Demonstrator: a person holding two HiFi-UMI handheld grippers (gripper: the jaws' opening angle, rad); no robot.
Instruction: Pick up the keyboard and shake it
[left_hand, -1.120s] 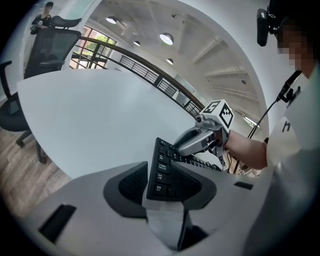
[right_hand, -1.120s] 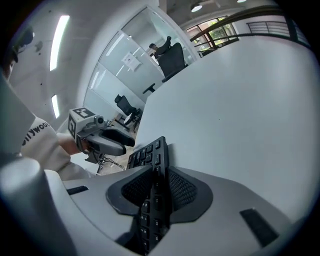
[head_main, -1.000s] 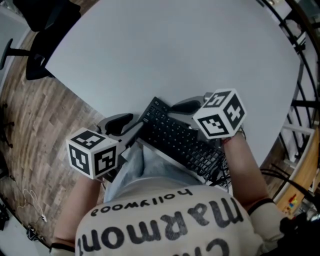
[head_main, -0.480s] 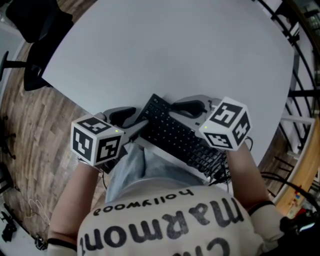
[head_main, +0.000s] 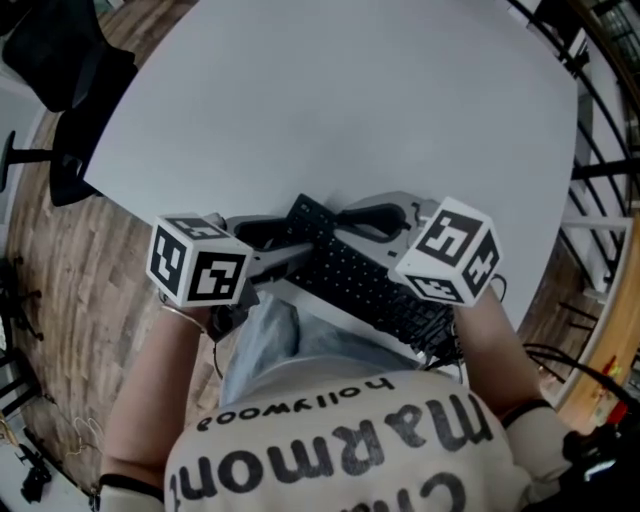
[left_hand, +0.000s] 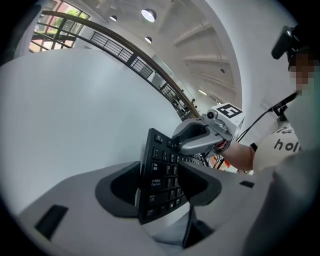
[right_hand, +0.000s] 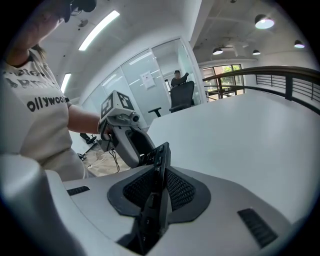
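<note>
Keyboard (head_main: 365, 285), tilted on edge at the near rim of the bench (head_main: 350, 100). Right gripper (right_hand: 159, 189) fingers clamp one end. Left gripper (left_hand: 161, 176) fingers are opening wide around the other end (pads apparently not pressing). Risk: held from one side only, the keyboard may pivot or slip when shaken.

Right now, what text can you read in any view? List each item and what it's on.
"hollywood": small print on the person's shirt, upside down in the head view.
"marmon": larger letters on the same shirt; the word's end is cut off.
Key legends on the keyboard: too blurred to read.
Sheet on the glass wall: too small to read.
</note>
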